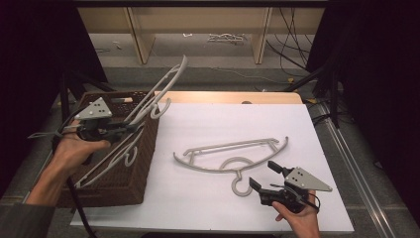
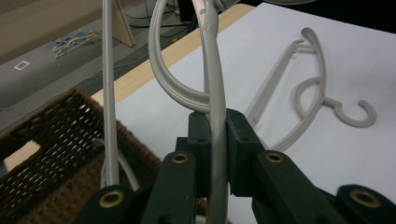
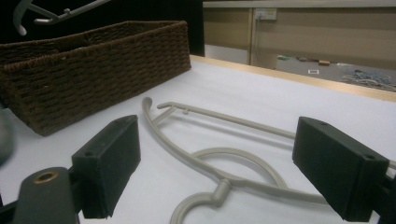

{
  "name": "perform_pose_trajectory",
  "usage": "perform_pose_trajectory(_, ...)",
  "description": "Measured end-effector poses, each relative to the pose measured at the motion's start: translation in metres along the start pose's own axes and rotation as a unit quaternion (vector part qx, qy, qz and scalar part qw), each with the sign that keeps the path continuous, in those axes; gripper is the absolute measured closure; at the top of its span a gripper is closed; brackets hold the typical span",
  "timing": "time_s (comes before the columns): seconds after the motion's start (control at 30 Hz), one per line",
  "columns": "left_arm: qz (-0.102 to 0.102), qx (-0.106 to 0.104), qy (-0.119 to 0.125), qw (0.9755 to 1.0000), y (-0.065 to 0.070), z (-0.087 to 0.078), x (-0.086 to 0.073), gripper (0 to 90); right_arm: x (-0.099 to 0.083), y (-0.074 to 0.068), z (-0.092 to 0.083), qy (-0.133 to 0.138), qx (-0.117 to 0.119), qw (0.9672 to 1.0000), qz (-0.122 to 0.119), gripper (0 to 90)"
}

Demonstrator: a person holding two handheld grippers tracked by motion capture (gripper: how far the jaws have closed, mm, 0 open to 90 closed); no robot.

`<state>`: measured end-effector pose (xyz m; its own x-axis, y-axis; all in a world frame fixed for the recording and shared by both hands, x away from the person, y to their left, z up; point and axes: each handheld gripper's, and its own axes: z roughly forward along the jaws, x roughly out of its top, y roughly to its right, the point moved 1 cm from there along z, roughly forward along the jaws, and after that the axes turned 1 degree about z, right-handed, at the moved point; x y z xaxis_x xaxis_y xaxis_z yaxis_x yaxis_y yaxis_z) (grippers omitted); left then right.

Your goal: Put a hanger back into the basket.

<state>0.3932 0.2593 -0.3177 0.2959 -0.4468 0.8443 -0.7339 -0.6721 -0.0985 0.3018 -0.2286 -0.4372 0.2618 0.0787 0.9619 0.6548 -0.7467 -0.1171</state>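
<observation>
White tabletop (image 1: 208,208): left gripper (image 1: 130,128) clamps raised hanger (image 1: 163,84) over wicker basket (image 1: 143,168), another hanger (image 1: 126,156) inside. Right gripper (image 1: 265,178), jaws apart, beside flat hanger (image 1: 233,156).

You have nothing to read here: no lettering, label, brand mark or number can be made out on anything in your three views, and the small pale items on the far floor are too blurred to tell.
</observation>
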Motion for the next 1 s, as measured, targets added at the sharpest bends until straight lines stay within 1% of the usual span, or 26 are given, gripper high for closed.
perform_pose_trajectory(0.03,0.009,0.006,0.002,0.9999,-0.003,-0.002,-0.002,81.7,0.000,0.000,0.000,0.000,-0.001,1.0000,0.000,16.1)
perform_pose_trajectory(0.07,0.009,0.008,0.004,0.9999,-0.005,-0.003,-0.004,81.7,0.000,0.000,-0.001,-0.008,-0.005,0.9999,-0.005,16.1)
perform_pose_trajectory(0.1,-0.003,0.010,0.006,0.9999,-0.006,-0.005,-0.009,81.7,0.000,0.000,-0.001,-0.010,-0.006,0.9999,-0.005,16.1)
perform_pose_trajectory(0.17,0.005,0.012,-0.001,0.9999,-0.010,-0.008,-0.014,81.7,0.000,0.000,-0.001,-0.009,-0.007,0.9999,-0.007,16.2)
perform_pose_trajectory(0.23,-0.003,0.014,0.004,0.9999,-0.012,-0.009,-0.020,81.7,0.000,0.000,0.000,-0.008,-0.003,1.0000,-0.005,16.1)
perform_pose_trajectory(0.27,0.004,0.016,-0.003,0.9999,-0.015,-0.012,-0.025,81.7,-0.001,0.000,0.001,-0.005,0.000,1.0000,-0.003,16.1)
perform_pose_trajectory(0.3,0.002,0.017,-0.003,0.9999,-0.015,-0.012,-0.028,81.7,-0.001,0.000,0.001,-0.006,-0.004,1.0000,-0.004,16.1)
perform_pose_trajectory(0.33,-0.005,0.018,0.001,0.9998,-0.016,-0.012,-0.031,81.7,-0.001,0.000,0.001,-0.006,-0.001,1.0000,-0.002,16.1)
perform_pose_trajectory(0.4,-0.004,0.019,-0.003,0.9998,-0.019,-0.015,-0.038,81.7,-0.001,-0.001,0.002,-0.006,-0.001,1.0000,-0.003,16.2)
perform_pose_trajectory(0.47,-0.010,0.022,0.002,0.9997,-0.022,-0.016,-0.044,81.7,-0.001,-0.001,0.002,-0.004,0.001,1.0000,-0.003,16.1)
perform_pose_trajectory(0.53,-0.011,0.019,0.004,0.9997,-0.024,-0.018,-0.050,81.7,-0.001,-0.001,0.003,-0.003,0.000,1.0000,0.000,16.1)
perform_pose_trajectory(0.57,-0.012,0.019,0.006,0.9997,-0.026,-0.019,-0.054,81.7,-0.001,-0.001,0.001,-0.018,-0.005,0.9998,-0.001,16.1)
perform_pose_trajectory(0.6,-0.013,0.021,0.004,0.9997,-0.026,-0.020,-0.056,81.7,-0.001,0.000,0.001,-0.013,-0.006,0.9999,-0.006,16.1)
perform_pose_trajectory(0.63,-0.013,0.024,0.001,0.9996,-0.027,-0.021,-0.058,81.7,-0.002,0.000,0.002,-0.010,-0.006,0.9999,-0.005,16.1)
perform_pose_trajectory(0.7,-0.014,0.026,-0.001,0.9996,-0.028,-0.024,-0.063,81.7,-0.001,0.000,0.002,-0.014,-0.004,0.9999,-0.005,16.2)
perform_pose_trajectory(0.73,-0.013,0.022,0.002,0.9997,-0.029,-0.025,-0.065,81.7,-0.001,0.000,0.002,-0.010,-0.005,0.9999,-0.006,16.1)
perform_pose_trajectory(0.77,-0.012,0.025,-0.003,0.9996,-0.029,-0.028,-0.067,81.7,-0.002,0.000,0.002,-0.011,-0.006,0.9999,-0.007,16.1)
perform_pose_trajectory(0.83,-0.015,0.025,-0.001,0.9996,-0.029,-0.030,-0.072,81.8,-0.002,-0.001,0.003,-0.009,-0.002,1.0000,-0.002,16.1)
perform_pose_trajectory(0.87,-0.012,0.027,-0.006,0.9995,-0.030,-0.032,-0.074,81.8,-0.002,0.000,0.003,-0.009,-0.004,0.9999,-0.003,16.1)
perform_pose_trajectory(0.9,-0.012,0.027,-0.006,0.9996,-0.031,-0.033,-0.076,81.7,-0.002,0.000,0.002,-0.012,-0.003,0.9999,-0.003,16.2)
perform_pose_trajectory(0.93,-0.013,0.026,-0.005,0.9996,-0.031,-0.034,-0.078,81.7,-0.002,0.000,0.002,-0.010,-0.005,0.9999,-0.005,16.1)
perform_pose_trajectory(0.97,-0.012,0.026,-0.005,0.9996,-0.032,-0.035,-0.080,81.7,-0.002,-0.001,0.003,-0.010,-0.001,0.9999,-0.001,16.2)
perform_pose_trajectory(1.0,-0.013,0.027,-0.006,0.9995,-0.032,-0.036,-0.082,81.7,-0.002,0.000,0.003,-0.009,-0.002,1.0000,-0.001,16.1)
